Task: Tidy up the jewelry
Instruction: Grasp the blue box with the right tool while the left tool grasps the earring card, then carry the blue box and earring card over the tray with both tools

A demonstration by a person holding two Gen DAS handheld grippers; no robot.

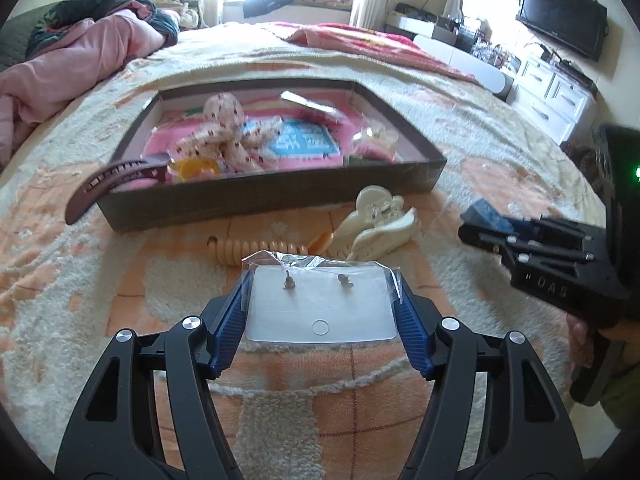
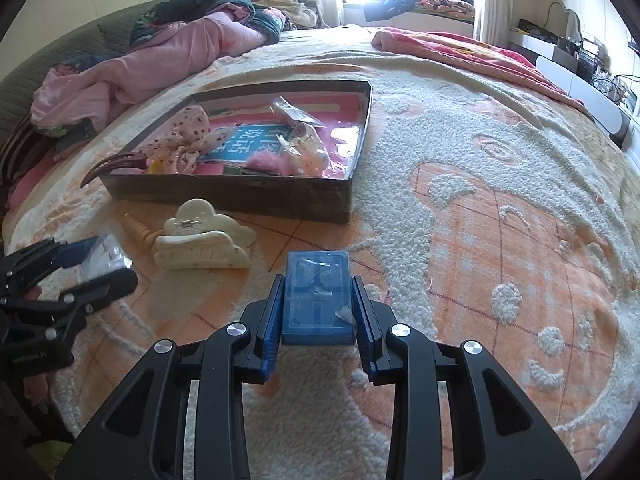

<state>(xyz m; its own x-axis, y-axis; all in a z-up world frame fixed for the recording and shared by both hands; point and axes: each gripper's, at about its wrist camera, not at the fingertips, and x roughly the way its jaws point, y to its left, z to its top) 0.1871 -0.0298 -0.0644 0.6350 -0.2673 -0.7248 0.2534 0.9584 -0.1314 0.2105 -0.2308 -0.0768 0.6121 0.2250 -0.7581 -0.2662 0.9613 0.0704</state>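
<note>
Box [image 1: 280, 196] holding several pcs; left gripper [image 1: 320, 304] pinching earring card [image 1: 320, 308], right gripper [image 2: 316, 300] pinching blue case [image 2: 316, 292]; cream claw clip [image 1: 376, 228], coil tie [image 1: 260, 252] still lying outside.

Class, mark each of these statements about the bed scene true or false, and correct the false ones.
1. The left gripper holds a clear bag with an earring card. True.
2. The right gripper is empty. False: it grips a blue plastic case.
3. The cream claw clip lies inside the shallow box. False: it lies on the blanket in front of it.
4. A brown hair clip overhangs the box's corner. True.
</note>
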